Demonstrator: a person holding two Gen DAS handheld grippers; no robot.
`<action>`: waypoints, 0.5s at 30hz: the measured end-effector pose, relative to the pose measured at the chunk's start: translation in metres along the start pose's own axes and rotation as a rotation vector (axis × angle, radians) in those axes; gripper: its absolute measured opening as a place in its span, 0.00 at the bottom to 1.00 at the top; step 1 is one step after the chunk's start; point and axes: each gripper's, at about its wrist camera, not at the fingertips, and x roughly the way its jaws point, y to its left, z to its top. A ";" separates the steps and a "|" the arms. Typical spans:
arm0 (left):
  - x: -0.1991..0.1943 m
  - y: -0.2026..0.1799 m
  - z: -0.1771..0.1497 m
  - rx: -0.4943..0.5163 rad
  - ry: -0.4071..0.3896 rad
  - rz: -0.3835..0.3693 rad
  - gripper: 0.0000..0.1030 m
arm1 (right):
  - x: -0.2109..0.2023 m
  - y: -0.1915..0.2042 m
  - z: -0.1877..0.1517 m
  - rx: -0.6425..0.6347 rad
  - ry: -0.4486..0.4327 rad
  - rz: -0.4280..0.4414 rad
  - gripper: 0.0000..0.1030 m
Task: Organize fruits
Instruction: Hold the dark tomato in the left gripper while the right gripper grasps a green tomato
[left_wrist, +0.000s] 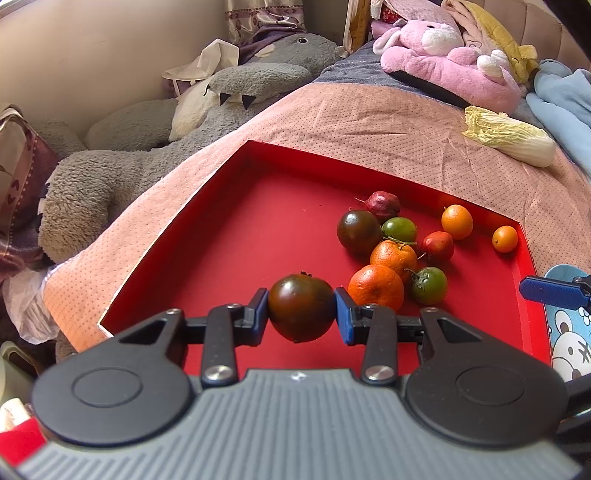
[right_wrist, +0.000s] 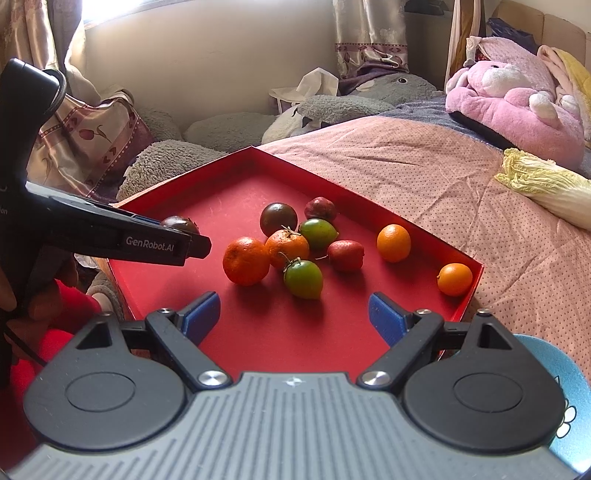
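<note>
My left gripper (left_wrist: 301, 312) is shut on a dark brown tomato (left_wrist: 301, 307) over the near part of the red tray (left_wrist: 236, 236). In the right wrist view the left gripper (right_wrist: 184, 236) shows side-on at the left with that tomato (right_wrist: 180, 223) between its fingers. My right gripper (right_wrist: 293, 317) is open and empty above the tray's near edge (right_wrist: 295, 343). A cluster lies ahead: another dark tomato (right_wrist: 278, 218), two oranges (right_wrist: 245, 261), two green tomatoes (right_wrist: 303, 278) and two small red fruits (right_wrist: 345, 254). Two small oranges (right_wrist: 393, 243) lie apart at the right.
The tray rests on a pink dotted bedspread (right_wrist: 424, 177). A napa cabbage (right_wrist: 546, 190) lies at the right. A pink plush (right_wrist: 517, 99) and a grey plush (right_wrist: 332, 107) sit behind. A blue cartoon plate (right_wrist: 565, 384) is at the near right.
</note>
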 end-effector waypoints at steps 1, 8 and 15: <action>0.000 0.001 0.000 -0.003 0.000 -0.001 0.40 | 0.002 0.000 0.001 -0.004 0.001 0.000 0.88; 0.000 0.005 0.000 -0.016 0.000 -0.001 0.40 | 0.020 0.004 0.012 -0.042 0.014 0.002 0.88; -0.001 0.004 0.000 -0.013 0.002 -0.008 0.40 | 0.055 0.000 0.016 -0.067 0.086 -0.023 0.65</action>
